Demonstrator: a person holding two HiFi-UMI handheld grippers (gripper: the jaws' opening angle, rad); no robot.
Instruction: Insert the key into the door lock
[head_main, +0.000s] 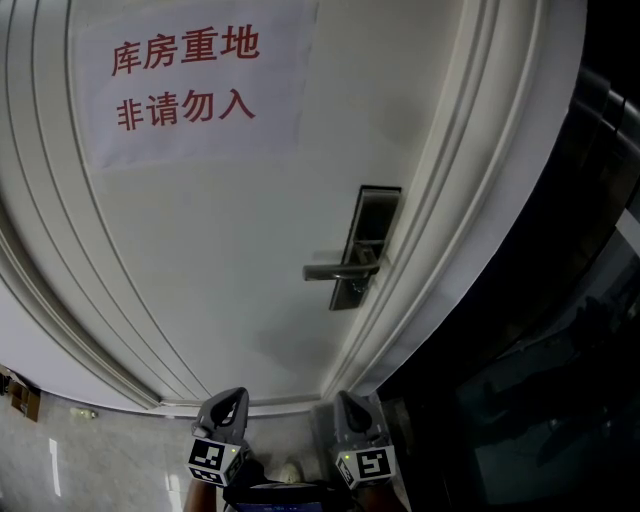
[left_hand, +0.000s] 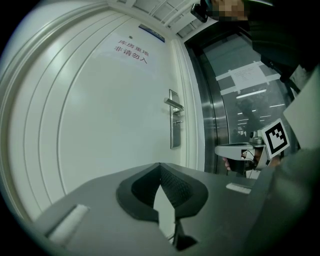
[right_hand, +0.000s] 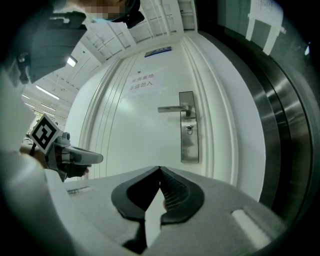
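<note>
Grey right gripper (right_hand: 160, 168) closed, no key visible; grey left gripper (left_hand: 160, 165) same. Upright steel lock plate (right_hand: 189, 127) at 12 o'clock, right gripper nearer.

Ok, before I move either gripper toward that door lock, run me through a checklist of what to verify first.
1. Key in a gripper: not ok. The left gripper and the right gripper both have their jaws together, and no key shows between them.
2. Lock plate in view: ok, on the door's right side, behind the lever handle.
3. Keyhole free: cannot tell. Something small sits there, too small to identify.
4. Door shut: ok, it looks flush in its frame.
5. Grippers apart from the door: ok, neither touches it.
</note>
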